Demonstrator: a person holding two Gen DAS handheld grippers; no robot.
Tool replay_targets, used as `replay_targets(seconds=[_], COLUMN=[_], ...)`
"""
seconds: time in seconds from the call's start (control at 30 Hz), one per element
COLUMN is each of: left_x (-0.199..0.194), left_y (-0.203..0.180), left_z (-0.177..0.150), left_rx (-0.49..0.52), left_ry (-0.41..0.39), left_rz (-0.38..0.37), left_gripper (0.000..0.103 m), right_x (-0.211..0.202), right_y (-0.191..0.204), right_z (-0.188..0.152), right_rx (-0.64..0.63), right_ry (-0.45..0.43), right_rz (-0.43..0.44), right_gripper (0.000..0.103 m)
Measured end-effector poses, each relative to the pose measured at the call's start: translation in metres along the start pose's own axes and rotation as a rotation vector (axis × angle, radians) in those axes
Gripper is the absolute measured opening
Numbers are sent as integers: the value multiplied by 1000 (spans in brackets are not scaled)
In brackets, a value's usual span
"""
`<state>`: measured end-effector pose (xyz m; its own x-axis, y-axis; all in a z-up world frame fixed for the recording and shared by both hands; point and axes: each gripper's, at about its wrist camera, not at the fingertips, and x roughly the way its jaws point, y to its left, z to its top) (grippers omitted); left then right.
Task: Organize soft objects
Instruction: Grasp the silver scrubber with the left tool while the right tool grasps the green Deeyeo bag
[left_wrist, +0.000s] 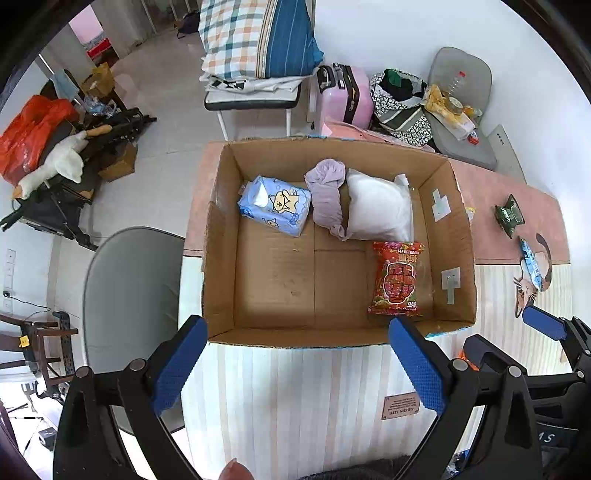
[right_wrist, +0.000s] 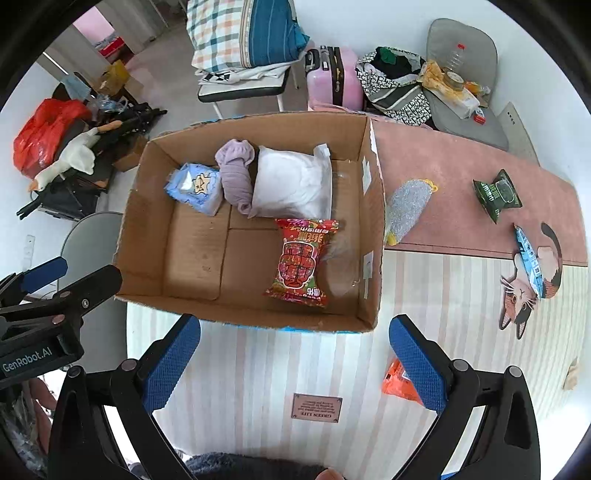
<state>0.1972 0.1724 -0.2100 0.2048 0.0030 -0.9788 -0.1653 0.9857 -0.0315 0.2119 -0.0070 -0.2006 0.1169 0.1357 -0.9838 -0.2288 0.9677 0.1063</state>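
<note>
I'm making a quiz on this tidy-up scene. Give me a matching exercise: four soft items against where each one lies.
Items:
1. blue tissue pack
2. red snack bag
3. dark green packet
4. orange packet

Places:
A. on the pink mat, outside the cardboard box
B. in the box, near right corner
C. on the striped mat, beside the right claw
D. in the box, far left

Pairs: 1-D, 2-B, 3-A, 4-C

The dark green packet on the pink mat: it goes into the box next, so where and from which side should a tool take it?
Grip the dark green packet across its pinched middle, coming straight down from above. It lies flat on the pink mat, flared at both ends and narrower at the centre, so open jaws should fit there; nothing crowds it.
</note>
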Motion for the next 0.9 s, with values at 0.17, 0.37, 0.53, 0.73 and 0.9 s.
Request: replay_targets(seconds=[0.17,0.37,0.53,0.73,0.9], left_x=[-18,-18,17,90,165], left_y=[-23,-94,-194,-296,-343], left_z=[6,39,80,121,140], left_rx=[24,129,320,525,602], left_ry=[-50,-81,-29,113,277], left_rz=[38,0,-3,62,118], left_gripper=[100,100,100,100,100], right_x=[-18,-36,-39,-7,40], right_y=[-18,-90,-190,-319,-402], right_z=[-2,2,6,27,70], right_rx=[19,151,329,573,714], right_ry=[-49,-66,-65,-6,63], right_rz=[57,71,61,117,164], right_gripper=[103,103,103,103,103])
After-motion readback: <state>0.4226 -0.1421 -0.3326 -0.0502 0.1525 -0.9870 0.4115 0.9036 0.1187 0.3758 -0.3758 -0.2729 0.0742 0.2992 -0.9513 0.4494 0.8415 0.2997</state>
